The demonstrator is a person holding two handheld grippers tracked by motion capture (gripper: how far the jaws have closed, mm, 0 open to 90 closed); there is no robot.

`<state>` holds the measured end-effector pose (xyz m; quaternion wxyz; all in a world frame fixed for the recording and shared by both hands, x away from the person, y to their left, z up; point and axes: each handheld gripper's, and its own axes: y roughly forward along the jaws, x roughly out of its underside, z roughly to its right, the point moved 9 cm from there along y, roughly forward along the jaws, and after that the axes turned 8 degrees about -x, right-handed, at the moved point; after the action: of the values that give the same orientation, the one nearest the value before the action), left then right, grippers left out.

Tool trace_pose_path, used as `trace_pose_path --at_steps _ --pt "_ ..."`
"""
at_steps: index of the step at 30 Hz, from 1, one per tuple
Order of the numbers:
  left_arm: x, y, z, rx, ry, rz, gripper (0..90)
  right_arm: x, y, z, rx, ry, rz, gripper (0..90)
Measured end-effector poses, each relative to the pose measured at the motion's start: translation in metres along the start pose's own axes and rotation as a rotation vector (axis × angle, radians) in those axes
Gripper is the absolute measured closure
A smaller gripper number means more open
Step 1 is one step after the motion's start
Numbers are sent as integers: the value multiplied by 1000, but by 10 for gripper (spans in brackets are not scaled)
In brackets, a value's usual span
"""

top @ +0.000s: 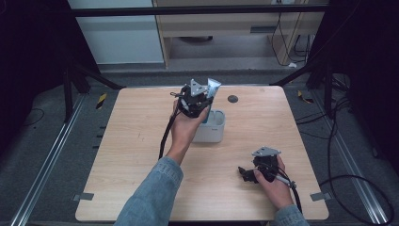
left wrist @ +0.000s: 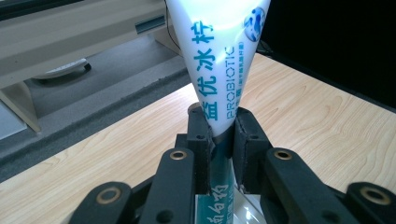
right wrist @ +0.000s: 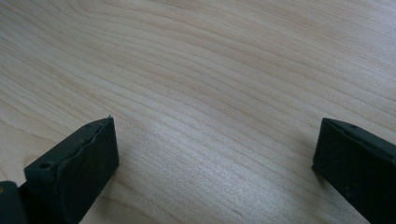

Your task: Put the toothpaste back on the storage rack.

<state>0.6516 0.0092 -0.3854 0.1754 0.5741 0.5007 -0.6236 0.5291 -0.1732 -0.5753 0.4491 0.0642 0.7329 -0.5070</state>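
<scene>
Toothpaste tube (left wrist: pixel 219 70), white with teal lettering, is what I've got in my left gripper (left wrist: pixel 223 144) — the jaws are pinched tight on its narrow waist, pads pressing on both sides, and the flat crimped end fans out wide above them. From the high view, I see the tube (top: pixel 212 87) standing up out of the left gripper (top: pixel 200 101), tilted a little, right over the white holder cup (top: pixel 212 129) near the middle of the table (top: pixel 141 141). Its lower end looks to be down in the cup, though I can't tell if it touches the bottom. My left hand (top: pixel 184 127) is wrapped round the gripper body from the near side.

Over on the right, my right gripper (top: pixel 249 173) sits low at the table's near edge, well apart from the cup, hand (top: pixel 275 183) behind it. In the right gripper view its jaws stand wide apart, with bare wood grain (right wrist: pixel 210 93) between them, gripping nothing. A small dark round spot (top: pixel 232 99) sits on the table beyond the cup.
</scene>
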Motion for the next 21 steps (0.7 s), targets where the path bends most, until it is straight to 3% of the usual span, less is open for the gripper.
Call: trace_pose_path --at_steps 21 --pt "16 6 2 4 21 -31 783 0 0 0 0 -2 1 3"
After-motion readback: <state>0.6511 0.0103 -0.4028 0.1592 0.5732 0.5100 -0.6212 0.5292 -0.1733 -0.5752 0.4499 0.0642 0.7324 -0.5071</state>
